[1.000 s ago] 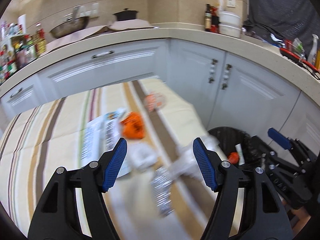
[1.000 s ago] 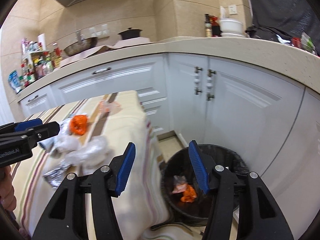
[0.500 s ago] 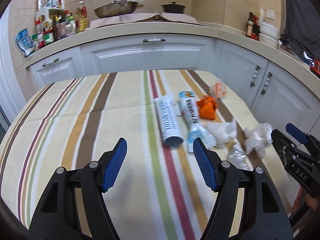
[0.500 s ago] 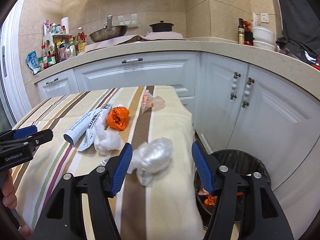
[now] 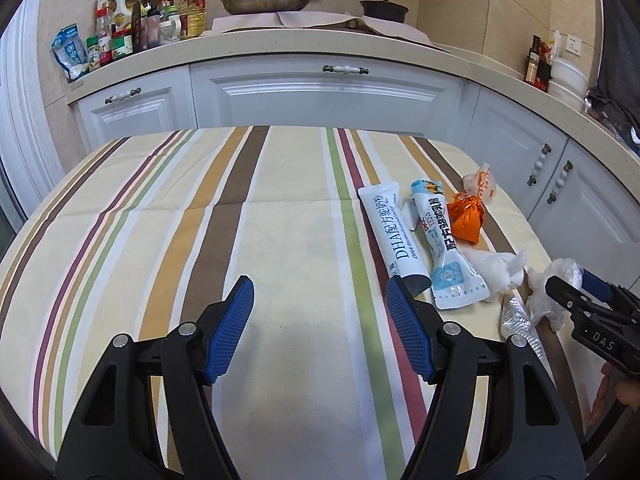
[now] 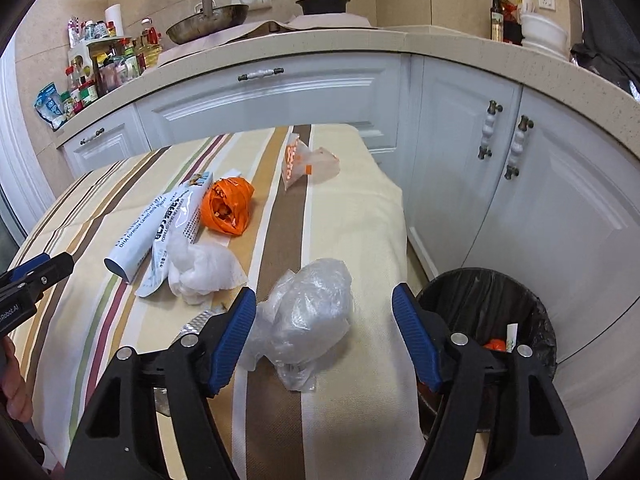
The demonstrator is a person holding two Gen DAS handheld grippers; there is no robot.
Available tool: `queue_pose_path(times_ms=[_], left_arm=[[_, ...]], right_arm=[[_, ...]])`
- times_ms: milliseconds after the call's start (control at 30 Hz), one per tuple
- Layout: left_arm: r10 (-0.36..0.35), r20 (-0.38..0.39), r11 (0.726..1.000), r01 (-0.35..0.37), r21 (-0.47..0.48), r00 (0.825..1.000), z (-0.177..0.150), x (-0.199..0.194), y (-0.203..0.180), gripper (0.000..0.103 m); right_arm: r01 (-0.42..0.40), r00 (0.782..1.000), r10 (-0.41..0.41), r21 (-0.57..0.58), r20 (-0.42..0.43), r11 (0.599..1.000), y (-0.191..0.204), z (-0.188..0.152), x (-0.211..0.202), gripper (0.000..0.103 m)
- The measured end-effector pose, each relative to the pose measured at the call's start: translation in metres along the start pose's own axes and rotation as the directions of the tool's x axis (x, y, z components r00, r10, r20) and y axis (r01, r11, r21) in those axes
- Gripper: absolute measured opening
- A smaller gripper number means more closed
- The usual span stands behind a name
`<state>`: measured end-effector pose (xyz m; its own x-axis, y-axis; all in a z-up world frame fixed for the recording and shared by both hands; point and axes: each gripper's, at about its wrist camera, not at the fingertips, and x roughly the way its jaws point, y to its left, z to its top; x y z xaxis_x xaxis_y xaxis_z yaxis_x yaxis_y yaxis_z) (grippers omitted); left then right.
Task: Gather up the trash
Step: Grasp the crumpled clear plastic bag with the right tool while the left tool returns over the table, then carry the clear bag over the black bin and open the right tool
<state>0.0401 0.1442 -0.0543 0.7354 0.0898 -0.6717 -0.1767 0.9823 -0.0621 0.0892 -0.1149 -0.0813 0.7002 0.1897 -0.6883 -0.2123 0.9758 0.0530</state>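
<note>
Jaws on your right gripper (image 6: 324, 336) are opening around the clear plastic bag (image 6: 308, 316), not yet pressing it; left gripper (image 5: 320, 320) gapes empty. Close on the bag, then carry it to the bin (image 6: 532, 312) at 3 o'clock.

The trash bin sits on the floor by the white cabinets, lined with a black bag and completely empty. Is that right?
Not quite. The trash bin does stand on the floor by the white cabinets with a black liner, but it is not empty: the right wrist view shows an orange scrap and a white slip already inside it.
</note>
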Motion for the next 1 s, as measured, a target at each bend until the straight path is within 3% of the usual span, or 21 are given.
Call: queue_pose_path(times_ms=[233, 467, 733, 800, 900, 967, 1000], left_arm=[[-0.025, -0.009, 0.999, 0.026, 0.024, 1.0, -0.003, 0.0, -0.016, 0.067], [-0.08, 0.006, 0.995, 0.08, 0.066, 0.997, -0.005, -0.009, -0.047, 0.068], [-0.158, 0.012, 0.978, 0.155, 0.137, 0.987, -0.016, -0.016, -0.097, 0.069], [-0.163, 0.012, 0.976, 0.159, 0.151, 0.987, -0.021, -0.016, -0.107, 0.074], [-0.156, 0.015, 0.972, 0.151, 0.179, 0.988, -0.029, -0.012, -0.123, 0.075], [-0.146, 0.012, 0.972, 0.141, 0.188, 0.989, -0.033, -0.008, -0.13, 0.074], [-0.143, 0.009, 0.972, 0.138, 0.19, 0.99, -0.035, -0.006, -0.132, 0.068]], right_arm=[[-0.028, 0.999, 0.028, -0.02, 0.021, 0.999, 0.003, -0.001, -0.005, 0.034], [0.023, 0.993, -0.016, -0.065, 0.115, 0.998, 0.002, -0.002, -0.027, 0.034], [0.046, 0.985, -0.044, -0.007, 0.167, 0.999, -0.026, -0.013, -0.05, 0.034], [0.053, 0.983, -0.053, 0.01, 0.176, 0.999, -0.034, -0.018, -0.054, 0.034], [0.056, 0.981, -0.061, 0.031, 0.183, 0.998, -0.044, -0.024, -0.058, 0.034], [0.057, 0.98, -0.065, 0.049, 0.187, 0.997, -0.052, -0.028, -0.06, 0.034], [0.057, 0.98, -0.068, 0.058, 0.189, 0.997, -0.056, -0.03, -0.061, 0.034]])
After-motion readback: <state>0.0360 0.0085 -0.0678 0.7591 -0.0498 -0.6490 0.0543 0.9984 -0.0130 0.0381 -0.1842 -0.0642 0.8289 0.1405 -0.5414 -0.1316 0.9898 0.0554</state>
